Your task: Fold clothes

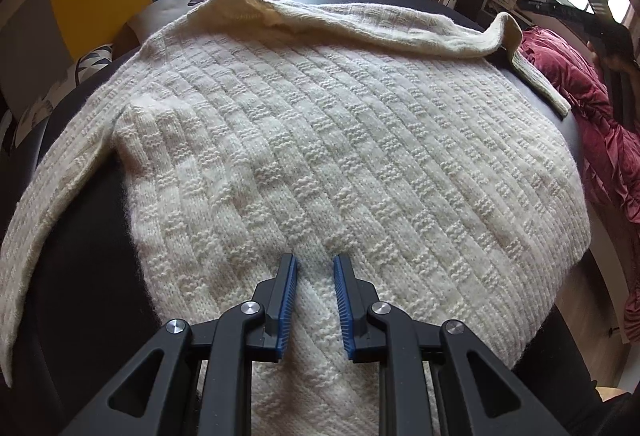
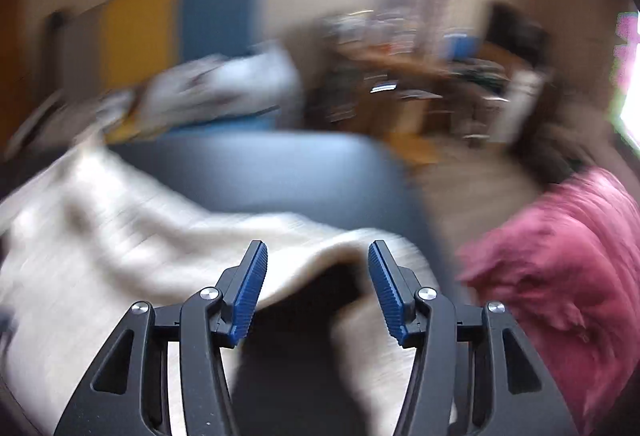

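cream ribbed knit sweater (image 1: pixel 304 139) spread flat on dark desk (image 1: pixel 80 256) | left gripper (image 1: pixel 315 268) jaws pinch its near hem | right gripper (image 2: pixel 317 256) jaws apart, empty above sleeve | risk: one-sided tug skews fold

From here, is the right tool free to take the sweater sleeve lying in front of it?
Probably yes: the right tool stands open with nothing held, and the cream sleeve lies just beyond its tips, unobstructed. Blur leaves the gap uncertain.

I see the cream sweater (image 1: pixel 304 139) covering most of the dark table (image 1: pixel 80 236), leaving bare strips at its near left and far right where I could pass. A red quilt (image 1: pixel 592 123) crowds the right edge, and cushions (image 1: pixel 176 3) block the far left.
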Demonstrator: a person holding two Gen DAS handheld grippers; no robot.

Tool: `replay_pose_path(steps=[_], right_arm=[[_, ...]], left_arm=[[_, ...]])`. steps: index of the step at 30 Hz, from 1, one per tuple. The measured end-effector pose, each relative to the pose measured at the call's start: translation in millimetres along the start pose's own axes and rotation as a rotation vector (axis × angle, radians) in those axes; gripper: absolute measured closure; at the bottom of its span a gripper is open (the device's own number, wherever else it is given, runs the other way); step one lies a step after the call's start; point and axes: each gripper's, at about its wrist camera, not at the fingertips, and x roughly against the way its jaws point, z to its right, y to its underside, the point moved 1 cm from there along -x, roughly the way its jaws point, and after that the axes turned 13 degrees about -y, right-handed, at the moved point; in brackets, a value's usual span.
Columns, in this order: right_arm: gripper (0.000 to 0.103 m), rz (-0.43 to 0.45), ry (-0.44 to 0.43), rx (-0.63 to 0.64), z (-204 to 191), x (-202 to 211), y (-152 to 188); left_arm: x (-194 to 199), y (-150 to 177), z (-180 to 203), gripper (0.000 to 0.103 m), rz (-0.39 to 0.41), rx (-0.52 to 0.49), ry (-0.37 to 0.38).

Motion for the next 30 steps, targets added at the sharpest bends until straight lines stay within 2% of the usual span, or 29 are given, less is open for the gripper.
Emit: replay_pose_path(steps=[3,7,11,12,13,14,20,24,26,28,30], right_arm=[[0.047,-0.082,-0.109,0.118,-52,-29,15],[0.047,-0.166,-0.109,0.286,-105,-83,24],[0.047,-0.200,-0.035,0.369,-121,-118,26],[0.051,-0.199,-0.011,0.370,-120,-122,24],[0.063,-0.196,0.011,0.366,-119,-125,22],[0.094,-0.187,0.026,0.346,-115,-124,18],[0.095,-0.141,0.042,0.249,-91,-126,-21],[0.095,-0.150,0.077,0.189,-73,-136,-46],[0.095,-0.174,0.072,0.141,-62,-146,-51],[0.095,-0.190,0.052,0.089,-54,-155,-53],[0.094,-0.168,0.050,0.046,-50,-152,-52]], left_arm=[[0,0,0,0.084,0.003,0.011,0.003],[0,1,-2,0.084,0.006,0.021,0.014],[0,2,-3,0.084,0.011,0.021,0.026],[0,2,-4,0.084,0.013,0.021,0.029],[0,3,-4,0.084,0.015,0.022,0.032],[0,3,-4,0.084,0.017,0.022,0.035],[-1,3,-7,0.084,0.017,0.043,0.052],[0,4,-12,0.084,0.024,0.076,0.073],[3,4,-21,0.084,0.032,0.131,0.105],[4,5,-46,0.084,0.032,0.238,0.122],[5,8,-78,0.084,0.035,0.355,0.128]])
